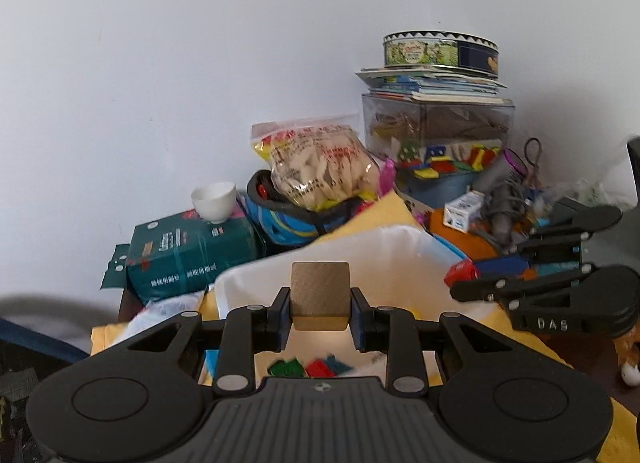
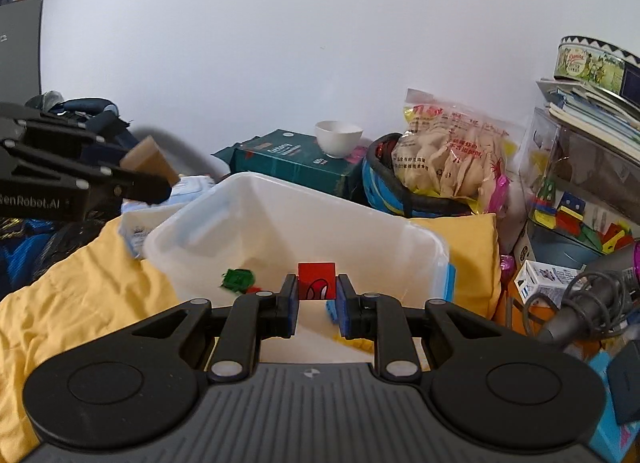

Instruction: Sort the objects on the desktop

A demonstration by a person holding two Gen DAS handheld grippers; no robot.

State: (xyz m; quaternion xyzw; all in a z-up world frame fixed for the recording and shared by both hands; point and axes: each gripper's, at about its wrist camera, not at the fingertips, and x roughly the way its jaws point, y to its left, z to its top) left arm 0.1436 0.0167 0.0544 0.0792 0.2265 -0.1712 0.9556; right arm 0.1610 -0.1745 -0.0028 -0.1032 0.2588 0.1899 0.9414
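Two matte-black hand-held claws, seen along their own fingers.

Your left claw (image 1: 320, 305) has a ribbed grey deck with a small round emblem at its centre, flanked by two black discs with raised rings; angular linkage arms carry silver rivets, and the fingers (image 1: 281, 313) end in blue pads. Your right claw (image 2: 318, 305) is built the same way. Seen side-on from the other camera, its black body bears raised "DAS" lettering, while your left claw's flank reads "GenRobot.AI", partly cut off.
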